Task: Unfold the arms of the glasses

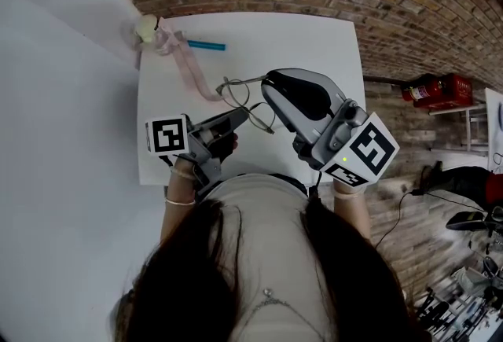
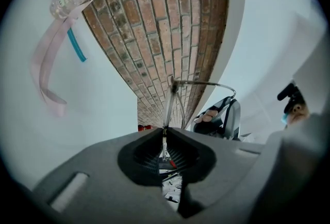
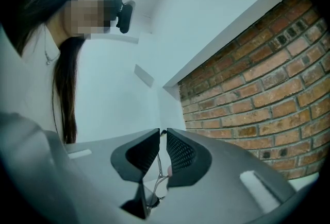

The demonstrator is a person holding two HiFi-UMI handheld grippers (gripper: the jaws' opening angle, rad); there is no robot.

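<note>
Thin wire-framed glasses [image 1: 245,101] hang above the white table [image 1: 314,38], held between both grippers. My left gripper [image 1: 239,117] comes in from the lower left and is shut on a thin metal part of the glasses [image 2: 170,102]; from there the wire runs up and bends off to the right. My right gripper [image 1: 269,86] reaches in from the right. Its jaws [image 3: 161,135] are shut, with a thin wire of the glasses [image 3: 158,169] pinched between the pads. The right gripper [image 2: 223,115] also shows behind the frame in the left gripper view.
At the table's far left corner lies a pink ribbon [image 1: 189,69] tied to a clear pouch with a pale ball [image 1: 147,28], and a blue stick [image 1: 206,45] beside it. A brick floor surrounds the table. A red extinguisher [image 1: 431,89] lies to the right.
</note>
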